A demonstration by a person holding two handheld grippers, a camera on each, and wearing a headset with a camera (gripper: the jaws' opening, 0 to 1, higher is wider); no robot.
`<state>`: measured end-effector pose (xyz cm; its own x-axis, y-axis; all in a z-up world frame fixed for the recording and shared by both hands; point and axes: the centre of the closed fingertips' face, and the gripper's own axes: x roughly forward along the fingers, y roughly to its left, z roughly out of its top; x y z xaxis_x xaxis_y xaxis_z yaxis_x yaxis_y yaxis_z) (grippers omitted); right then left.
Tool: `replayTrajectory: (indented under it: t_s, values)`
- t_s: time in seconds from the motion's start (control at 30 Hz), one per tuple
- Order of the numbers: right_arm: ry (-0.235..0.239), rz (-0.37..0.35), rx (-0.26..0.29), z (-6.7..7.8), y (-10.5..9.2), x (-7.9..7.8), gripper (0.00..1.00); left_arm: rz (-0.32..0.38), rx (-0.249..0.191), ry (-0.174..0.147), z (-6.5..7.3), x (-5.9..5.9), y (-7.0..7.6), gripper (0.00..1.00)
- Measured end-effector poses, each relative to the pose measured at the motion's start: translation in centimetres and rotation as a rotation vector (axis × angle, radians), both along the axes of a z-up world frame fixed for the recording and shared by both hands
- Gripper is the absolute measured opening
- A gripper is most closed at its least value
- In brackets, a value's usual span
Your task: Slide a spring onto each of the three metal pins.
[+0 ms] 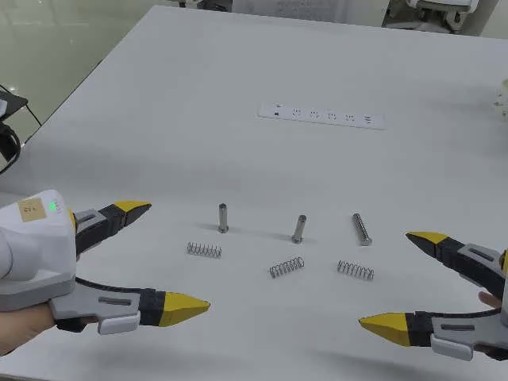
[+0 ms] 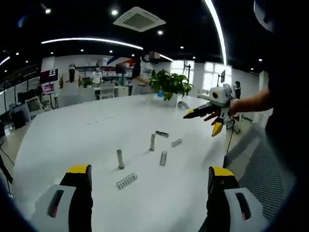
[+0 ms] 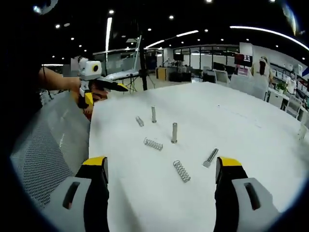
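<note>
- Left gripper (image 1: 177, 254) hovers over the table (image 1: 238, 79), jaws spread wide and empty.
- Right gripper (image 1: 385, 278) mirrors it on the other side: jaws apart, gripping nothing.
- All the work lies between the two grippers, out ahead of both sets of tips and touched by neither.
- Left pin (image 1: 223, 217) stands upright and so does the mid pin (image 1: 299, 228); the right pin (image 1: 361, 228) lies on its side.
- One spring lies loose on the table beside each pin: left spring (image 1: 204, 250), mid spring (image 1: 286, 267), right spring (image 1: 355, 271).
- In the left gripper view, the left spring sits ahead between the jaws, nearer the left-hand one.
- In the right gripper view, the right spring sits ahead between the jaws, with the lying pin close to the right-hand tip.
- A power strip (image 1: 321, 115) lies well beyond the pins.
</note>
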<state>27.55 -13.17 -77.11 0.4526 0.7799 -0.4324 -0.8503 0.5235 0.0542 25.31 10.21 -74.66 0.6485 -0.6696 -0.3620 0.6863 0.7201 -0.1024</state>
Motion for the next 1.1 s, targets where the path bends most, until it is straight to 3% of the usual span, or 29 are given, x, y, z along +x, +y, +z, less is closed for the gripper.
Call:
replayTrajectory:
  t_s: [0.07,0.23,0.3,0.43,0.73,0.8,0.97,1.1]
  values:
    - [0.006,0.006,0.000,0.0,0.1,-0.1,0.89,0.024,0.002,0.031,-0.3,-0.2,0.2,0.88]
    - [-0.008,0.022,-0.014,0.0,0.2,-0.4,0.91,0.022,-0.022,0.024,-0.1,-0.4,-0.2,0.91]
    - [-0.010,0.016,-0.012,0.0,0.0,-0.3,0.91,0.034,-0.067,0.034,0.3,-0.3,-0.1,0.90]
    - [-0.003,-0.020,0.022,0.6,-0.6,0.2,0.91,0.107,-0.204,0.052,1.6,0.4,0.5,0.89]
    - [-0.001,-0.031,0.011,0.4,-1.3,0.1,0.89,0.092,-0.173,0.069,1.2,0.5,0.9,0.90]
    - [0.001,-0.032,0.009,0.4,-1.3,0.1,0.89,0.099,-0.185,0.095,1.0,0.5,1.1,0.88]
    - [0.006,-0.028,0.006,0.3,-1.2,0.0,0.89,0.131,-0.221,0.119,0.9,0.7,1.5,0.86]
    - [0.006,-0.026,-0.001,0.2,-1.2,0.0,0.89,0.138,-0.214,0.125,0.7,0.7,1.7,0.86]
